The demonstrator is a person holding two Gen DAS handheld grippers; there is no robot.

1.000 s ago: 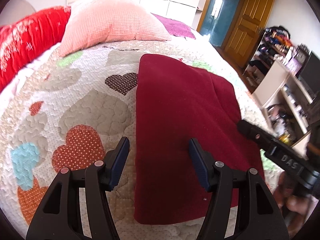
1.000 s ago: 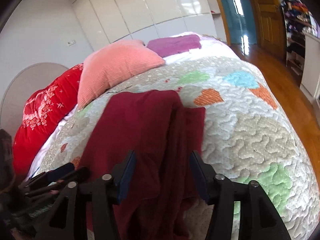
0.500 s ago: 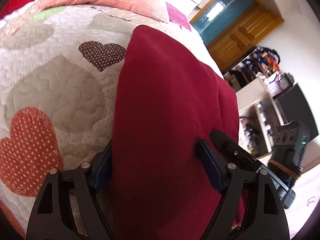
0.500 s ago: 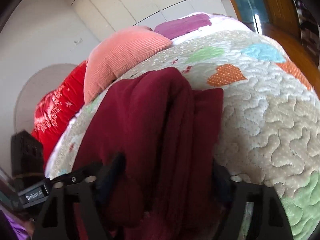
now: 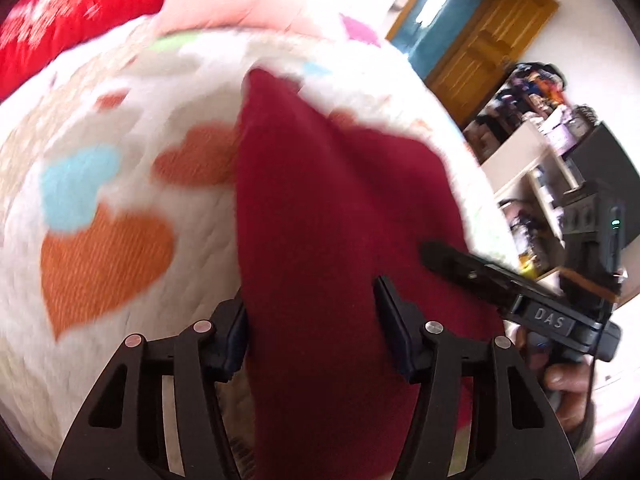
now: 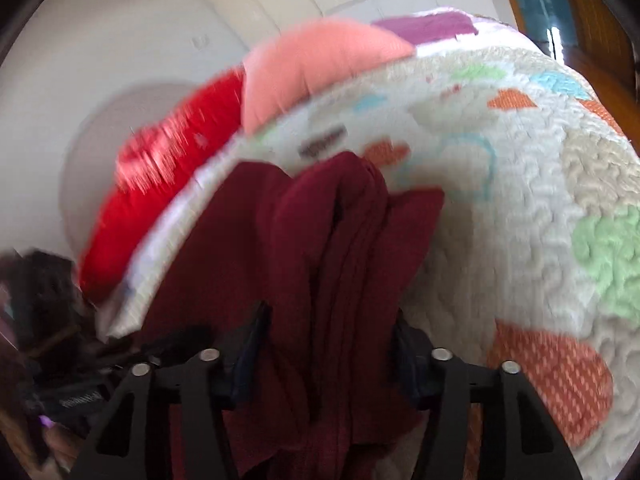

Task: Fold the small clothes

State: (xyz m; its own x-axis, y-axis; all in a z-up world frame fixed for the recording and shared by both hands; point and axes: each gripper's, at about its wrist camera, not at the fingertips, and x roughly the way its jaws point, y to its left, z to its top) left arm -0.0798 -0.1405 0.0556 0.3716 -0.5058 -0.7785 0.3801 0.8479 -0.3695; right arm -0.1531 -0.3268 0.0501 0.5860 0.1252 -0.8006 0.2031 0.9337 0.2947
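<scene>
A dark red garment [image 5: 344, 208] lies on the heart-patterned quilt [image 5: 120, 216]. Its near edge fills the space between the fingers of my left gripper [image 5: 316, 328], which hold it. The right gripper shows in the left wrist view [image 5: 500, 284], at the cloth's right side. In the right wrist view the same garment [image 6: 320, 248] is bunched in folds between the fingers of my right gripper [image 6: 328, 344], which grip it. Both views are motion-blurred.
A pink pillow [image 6: 320, 64] and a red pillow [image 6: 168, 168] lie at the head of the bed. A wooden door [image 5: 488, 40] and cluttered shelves [image 5: 536, 128] stand off the bed's right side.
Both grippers came down from above the flat garment, closed on its near edge and now lift it, so the cloth bunches. The scene has shifted and blurred.
</scene>
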